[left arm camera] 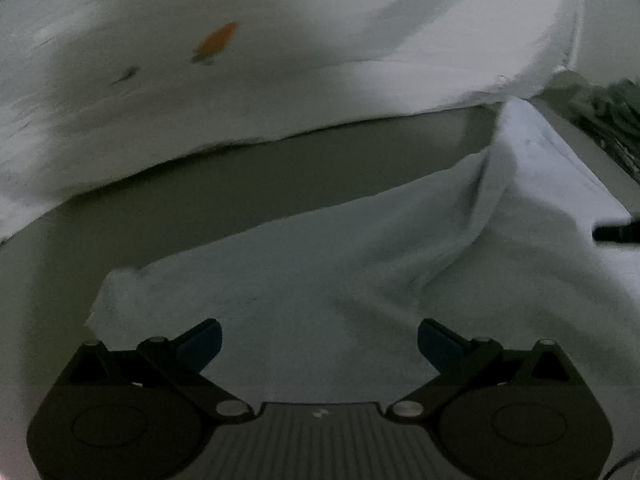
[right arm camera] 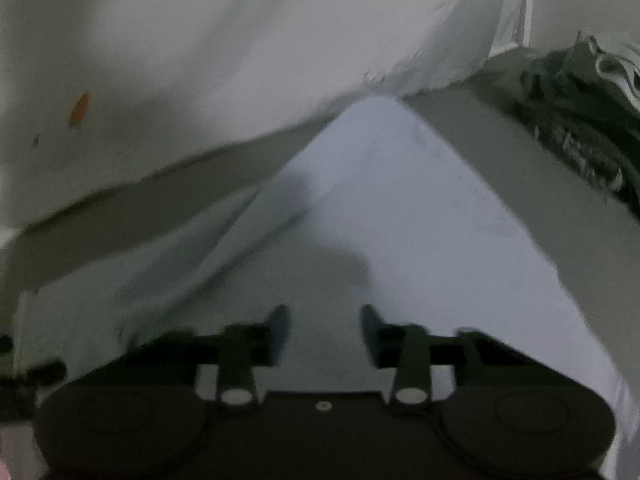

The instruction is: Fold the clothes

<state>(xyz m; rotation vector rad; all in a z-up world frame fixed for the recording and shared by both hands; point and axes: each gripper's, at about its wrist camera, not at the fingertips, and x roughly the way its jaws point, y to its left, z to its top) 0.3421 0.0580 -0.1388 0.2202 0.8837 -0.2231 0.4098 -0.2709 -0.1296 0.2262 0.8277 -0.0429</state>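
While over the white garment (left arm camera: 360, 264), left tool (left arm camera: 319, 330) and right tool (right arm camera: 325, 316) apart, empty.

Grey-green table surface (left arm camera: 240, 184) between the white cloths; small orange mark (left arm camera: 218, 40) farther off.

Left tool (left arm camera: 319, 344) wide apart, right tool (right arm camera: 325, 330) narrower

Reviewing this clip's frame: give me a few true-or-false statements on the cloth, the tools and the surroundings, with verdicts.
1. The left tool is open with nothing between its fingers. True.
2. The right tool clamps a fold of white cloth. False: there is a gap between its fingers, and the cloth lies beyond them.
3. An orange mark shows on the white surface behind. True.
4. The dark green fabric lies left of the white cloth. False: it lies to the right.
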